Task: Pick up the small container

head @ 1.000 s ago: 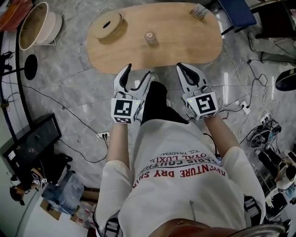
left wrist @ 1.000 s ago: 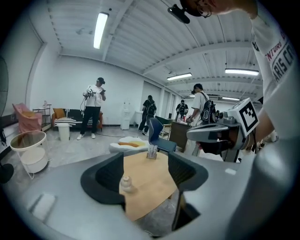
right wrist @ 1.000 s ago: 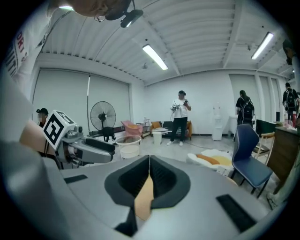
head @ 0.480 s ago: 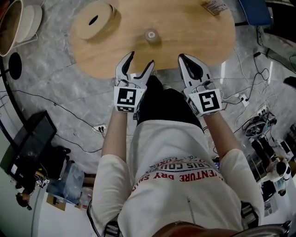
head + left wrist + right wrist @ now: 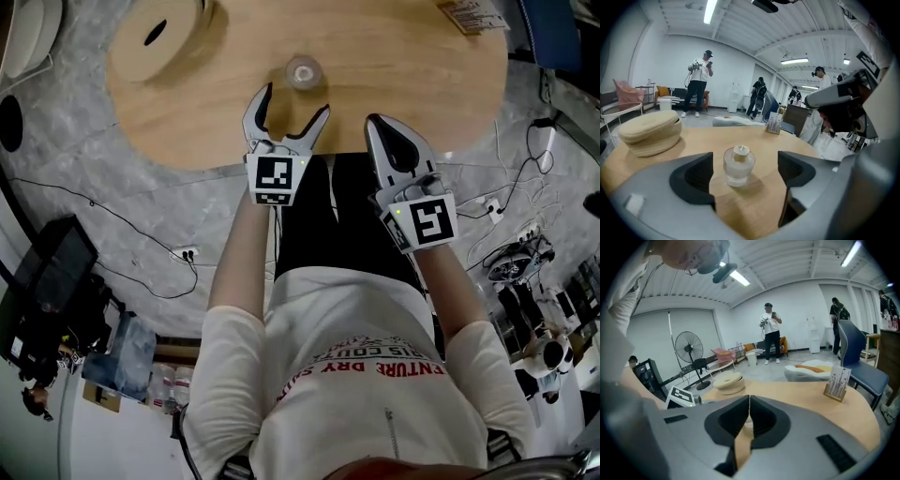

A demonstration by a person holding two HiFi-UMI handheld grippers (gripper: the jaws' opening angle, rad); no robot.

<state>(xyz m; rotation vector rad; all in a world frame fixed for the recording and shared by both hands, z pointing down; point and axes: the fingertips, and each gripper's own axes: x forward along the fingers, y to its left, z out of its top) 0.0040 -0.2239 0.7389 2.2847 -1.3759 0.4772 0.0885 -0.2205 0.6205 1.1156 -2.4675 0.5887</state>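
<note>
**A:** Where is the small container (image 5: 303, 70)?

**B:** It stands upright on the wooden table (image 5: 394, 75). From the head view it sits just past the tips of the left gripper (image 5: 293, 101), in line with the gap and touching neither tip.

**A:** And the left gripper view?

**B:** That one shows what the head view cannot. The container is clear, with a pale top, and it is framed between the two dark pads. The jaws have just been opening and stand wide apart, with nothing pressed between them.

**A:** And the right gripper (image 5: 380, 127)?

**B:** From above it hangs over the near table edge, well to the right of the container. Its own view shows the tips meeting with nothing clamped between them, and they block most of the table ahead.

**A:** Anything else on the table?

**B:** A round woven basket (image 5: 157, 33) at the far left and a card stand (image 5: 473, 14) at the far right. The card stand's upright cards show only in the gripper views.
</note>
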